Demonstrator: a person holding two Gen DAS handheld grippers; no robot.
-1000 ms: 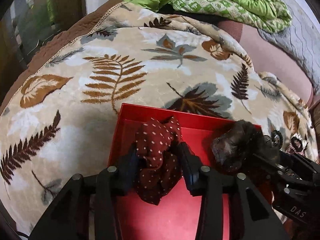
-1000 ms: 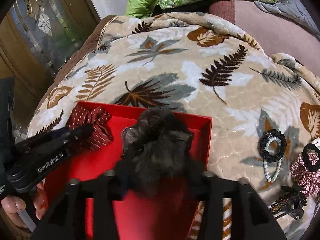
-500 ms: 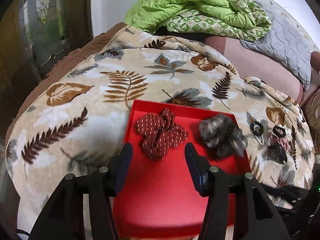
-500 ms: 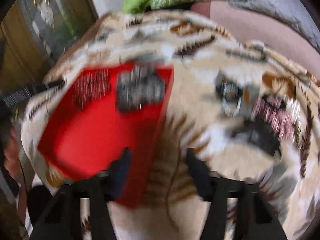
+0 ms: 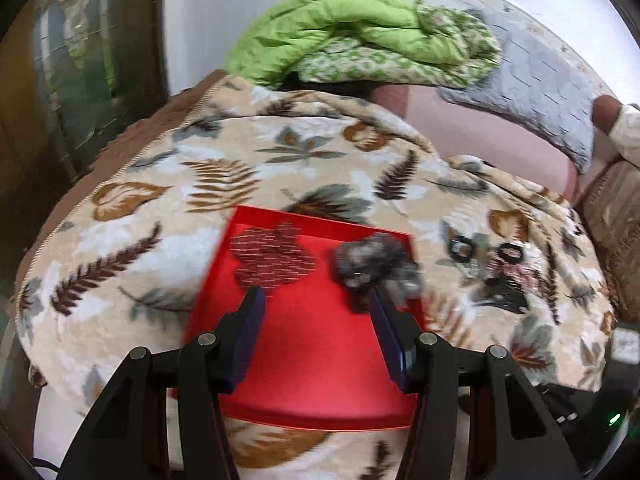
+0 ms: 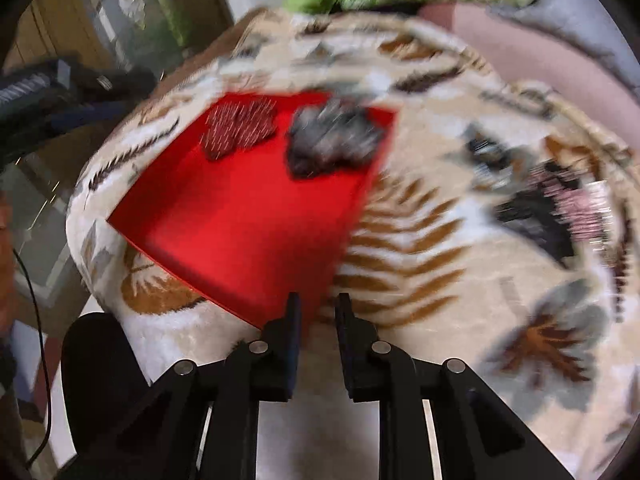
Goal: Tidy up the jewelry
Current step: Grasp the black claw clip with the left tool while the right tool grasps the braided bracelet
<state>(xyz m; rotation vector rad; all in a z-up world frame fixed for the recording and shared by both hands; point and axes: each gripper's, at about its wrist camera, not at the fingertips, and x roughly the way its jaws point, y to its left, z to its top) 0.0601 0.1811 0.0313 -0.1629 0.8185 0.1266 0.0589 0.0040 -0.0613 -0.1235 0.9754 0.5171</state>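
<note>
Leaf-patterned fleece in beige, brown and grey covers a bed [image 5: 168, 248], with a crumpled green quilt [image 5: 352, 36] and a grey pillow [image 5: 532, 96] at its far end. On the blanket sits a shallow red tray [image 5: 312, 344].

Two pieces already lie side by side along the tray's far edge: one dark red scrunchie with white dots [image 5: 272, 260] on the left and one fluffy dark grey scrunchie [image 5: 372, 264] on the right. The rest of the tray floor is bare.

Left gripper [image 5: 316, 316] hovers above the near half of the tray, its jaws spread wide and holding nothing. Right gripper [image 6: 316, 312] hangs over the tray's near corner, its jaws almost together with a narrow gap and nothing between them.

Right of the tray, still loose on the blanket, are two black ring-shaped hair ties [image 5: 462, 246], a pink checked piece [image 5: 516, 276] and a black piece [image 5: 504, 296]; motion blur hides their exact form and number. By this count two items are sorted and roughly four remain.
</note>
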